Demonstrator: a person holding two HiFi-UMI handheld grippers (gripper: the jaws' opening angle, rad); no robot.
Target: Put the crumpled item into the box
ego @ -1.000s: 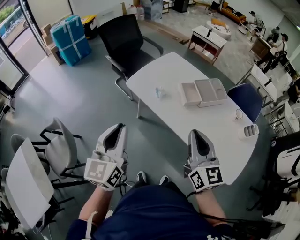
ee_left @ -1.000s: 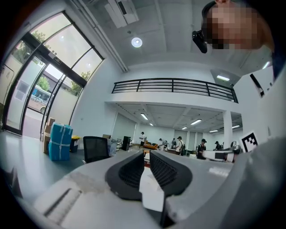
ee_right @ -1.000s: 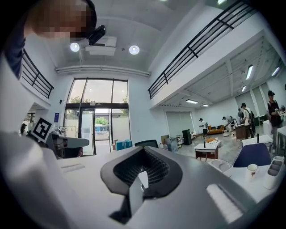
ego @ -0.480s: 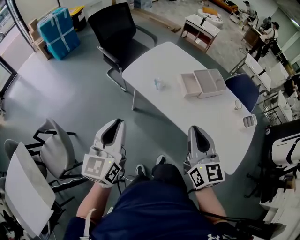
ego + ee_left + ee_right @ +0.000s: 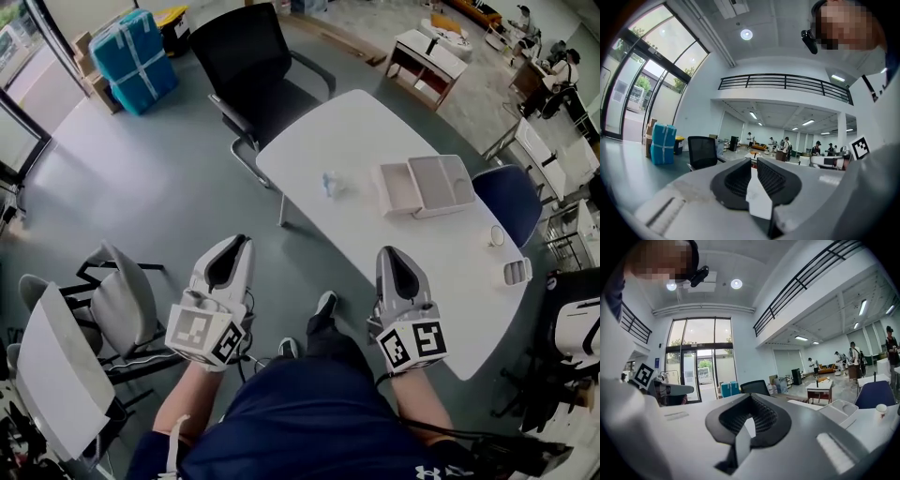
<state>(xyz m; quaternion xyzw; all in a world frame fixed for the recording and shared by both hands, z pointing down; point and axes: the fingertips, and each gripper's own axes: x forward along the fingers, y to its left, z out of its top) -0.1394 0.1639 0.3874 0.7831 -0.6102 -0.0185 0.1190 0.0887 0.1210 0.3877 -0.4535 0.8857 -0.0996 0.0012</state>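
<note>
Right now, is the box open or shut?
Open: the box lies spread in two halves, side by side on the white table.

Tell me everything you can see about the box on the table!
The box is pale grey-white, looks like plastic, and lies open, two shallow halves flat side by side. Both look empty. It sits on the white table, by its far edge, near a blue chair. Nothing else touches it.
</note>
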